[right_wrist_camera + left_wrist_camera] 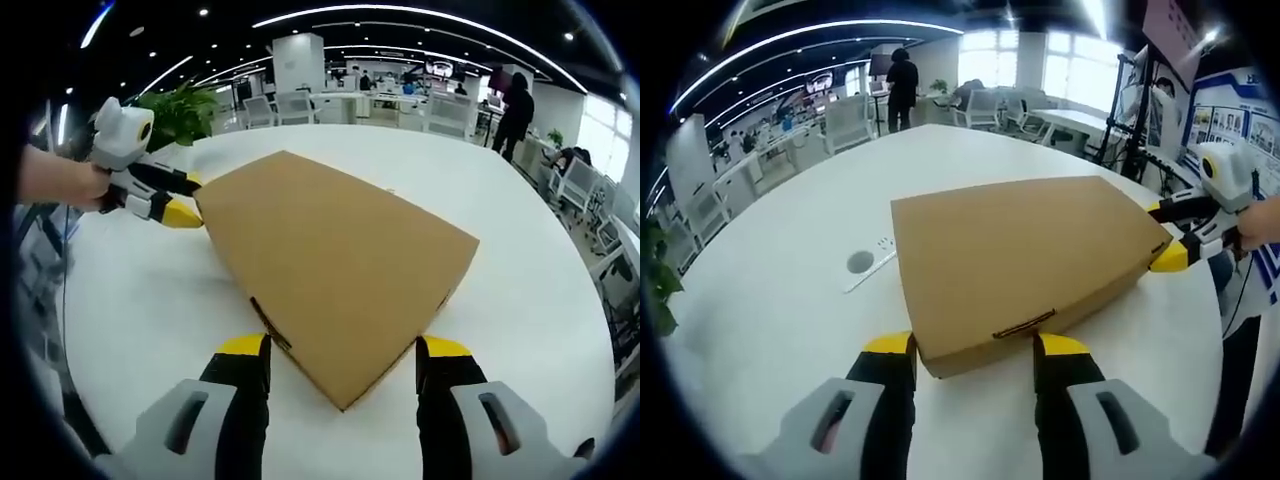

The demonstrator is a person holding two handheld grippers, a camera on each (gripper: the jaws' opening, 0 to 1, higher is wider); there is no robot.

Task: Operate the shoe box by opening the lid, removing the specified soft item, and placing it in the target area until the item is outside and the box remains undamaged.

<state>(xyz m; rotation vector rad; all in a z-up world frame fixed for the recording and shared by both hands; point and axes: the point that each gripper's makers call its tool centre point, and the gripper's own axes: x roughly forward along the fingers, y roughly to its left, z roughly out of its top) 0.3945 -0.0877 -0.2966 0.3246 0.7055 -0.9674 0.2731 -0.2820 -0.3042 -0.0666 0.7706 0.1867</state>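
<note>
A flat brown cardboard shoe box [1020,255] lies shut on the white table [770,310], with a dark tab slot [1023,325] in its near side. My left gripper [977,348] is open, its yellow-tipped jaws straddling the box's near corner. At the box's right corner my right gripper [1162,233] stands open too, one jaw on each side of the corner. In the right gripper view the box [330,260] points a corner between the right gripper [345,348]'s jaws. The left gripper [185,198], held by a hand [55,180], sits at the far left corner. The box's contents are hidden.
A round socket cover [860,262] and a white strip [876,262] lie in the table left of the box. A plant [180,115] stands behind the table. A person [902,85] stands far off among chairs and desks. Poster boards [1230,125] line the right.
</note>
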